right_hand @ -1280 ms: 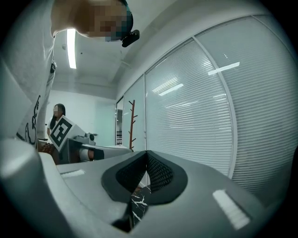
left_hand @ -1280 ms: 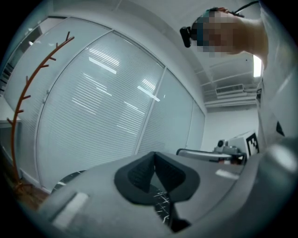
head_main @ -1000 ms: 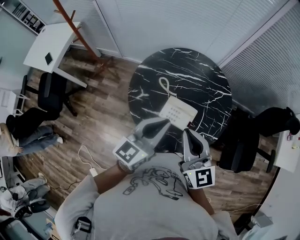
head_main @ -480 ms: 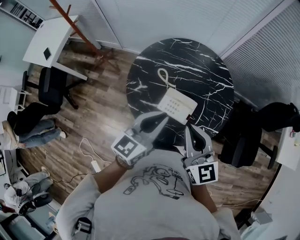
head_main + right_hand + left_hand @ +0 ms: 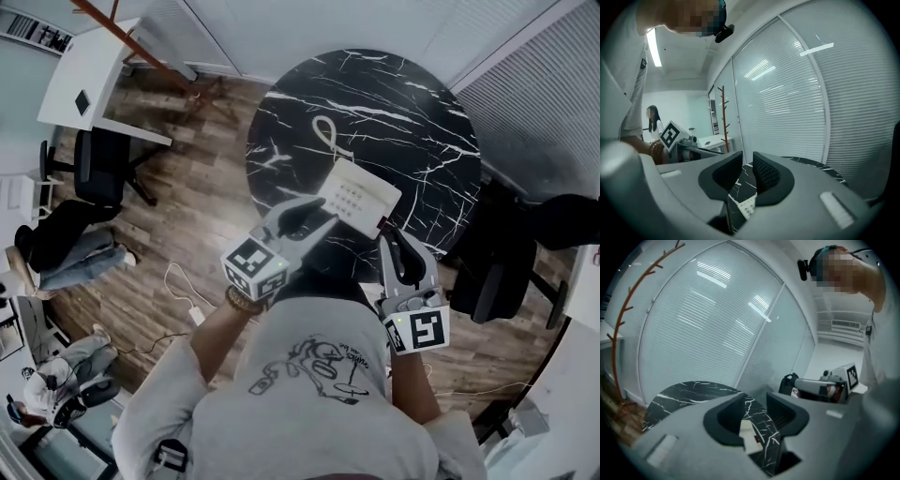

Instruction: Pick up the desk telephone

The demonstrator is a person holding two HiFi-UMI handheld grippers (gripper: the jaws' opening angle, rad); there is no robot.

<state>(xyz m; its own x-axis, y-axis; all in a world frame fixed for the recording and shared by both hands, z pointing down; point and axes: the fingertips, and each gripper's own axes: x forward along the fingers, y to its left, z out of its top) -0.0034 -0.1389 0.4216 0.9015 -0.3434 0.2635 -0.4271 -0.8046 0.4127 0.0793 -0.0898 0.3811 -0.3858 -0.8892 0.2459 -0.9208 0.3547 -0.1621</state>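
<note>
The white desk telephone lies on the near part of the round black marble table, its cord looped behind it. My left gripper hovers just short of the phone's near-left side; its jaws have just been opening and nothing is between them. My right gripper hangs off the phone's near-right corner, jaws also just opening, a narrow empty gap between them. The phone shows through the left gripper gap. Its keypad shows below the right gripper.
A black office chair stands right of the table, another by a white desk at the left. A wooden coat rack stands by the blinds. People sit at the far left. A cable lies on the floor.
Both grippers have sunk and come in toward the telephone at the table's near edge. Both pairs of jaws, shut earlier, now stand apart.
</note>
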